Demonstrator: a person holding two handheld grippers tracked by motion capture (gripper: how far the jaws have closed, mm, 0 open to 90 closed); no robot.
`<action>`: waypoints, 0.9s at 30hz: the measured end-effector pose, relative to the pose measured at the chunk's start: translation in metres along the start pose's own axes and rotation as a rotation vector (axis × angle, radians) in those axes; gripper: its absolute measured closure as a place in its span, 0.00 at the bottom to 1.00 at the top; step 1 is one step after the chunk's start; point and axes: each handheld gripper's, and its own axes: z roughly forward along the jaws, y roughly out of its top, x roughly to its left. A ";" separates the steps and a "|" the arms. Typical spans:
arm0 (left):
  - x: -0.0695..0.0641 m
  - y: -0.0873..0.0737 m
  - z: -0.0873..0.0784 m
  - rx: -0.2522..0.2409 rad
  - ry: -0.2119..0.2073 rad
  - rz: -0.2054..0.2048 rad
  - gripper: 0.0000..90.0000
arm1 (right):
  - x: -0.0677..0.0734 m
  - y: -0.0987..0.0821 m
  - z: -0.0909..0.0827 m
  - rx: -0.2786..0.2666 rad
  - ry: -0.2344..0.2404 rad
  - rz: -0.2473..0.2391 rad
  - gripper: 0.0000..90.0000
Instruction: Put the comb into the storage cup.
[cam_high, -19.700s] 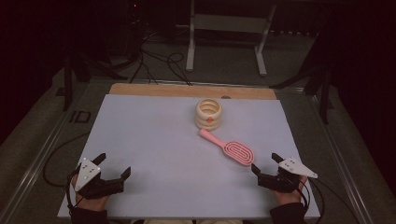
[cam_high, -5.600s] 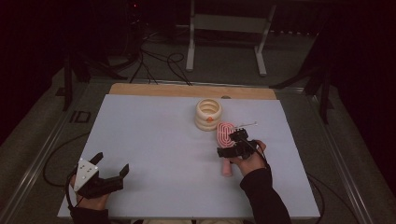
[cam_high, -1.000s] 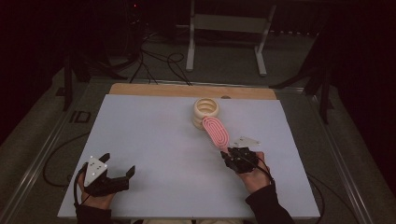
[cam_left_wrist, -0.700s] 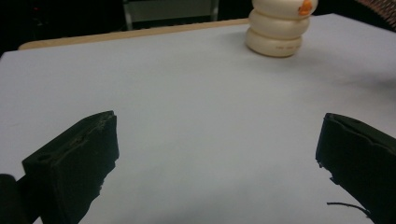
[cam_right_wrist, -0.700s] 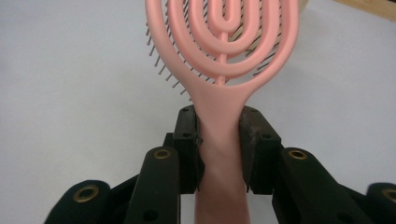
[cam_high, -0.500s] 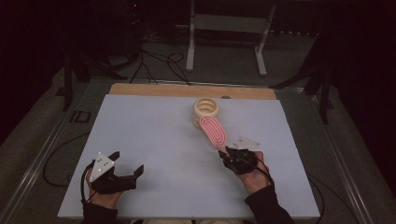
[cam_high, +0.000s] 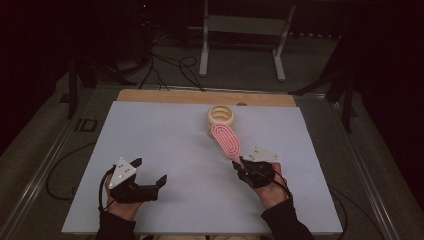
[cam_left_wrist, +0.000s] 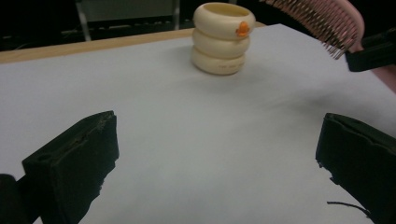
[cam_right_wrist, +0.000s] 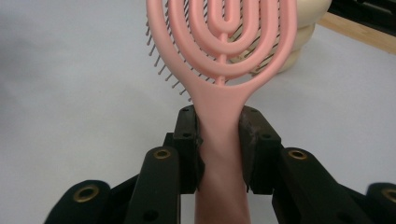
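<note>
I am clamping my right tongs (cam_right_wrist: 219, 140) on the pink hairbrush (cam_high: 226, 140) handle, its head hanging just beside the cream ring stack (cam_high: 221, 118). My left tongs (cam_high: 149, 176) are gaping empty, well apart from that stack.

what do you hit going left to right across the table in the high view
left gripper → cream ring stack → pink hairbrush → right gripper, shut on the brush handle

Right gripper (cam_high: 243, 169) clamping pink hairbrush (cam_high: 227, 142) handle, brush head near cream ring stack (cam_high: 221, 117), left gripper (cam_high: 149, 178) open-jawed
</note>
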 end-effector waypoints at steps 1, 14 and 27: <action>-0.003 0.006 0.004 -0.001 -0.006 0.005 0.00 | 0.001 0.000 0.000 -0.003 0.000 -0.003 0.78; -0.018 0.024 0.024 0.012 -0.057 0.018 0.00 | 0.005 0.000 -0.001 -0.024 -0.002 -0.022 0.78; -0.027 0.037 0.035 0.002 -0.100 0.004 0.00 | 0.010 0.000 0.001 -0.034 0.000 -0.038 0.78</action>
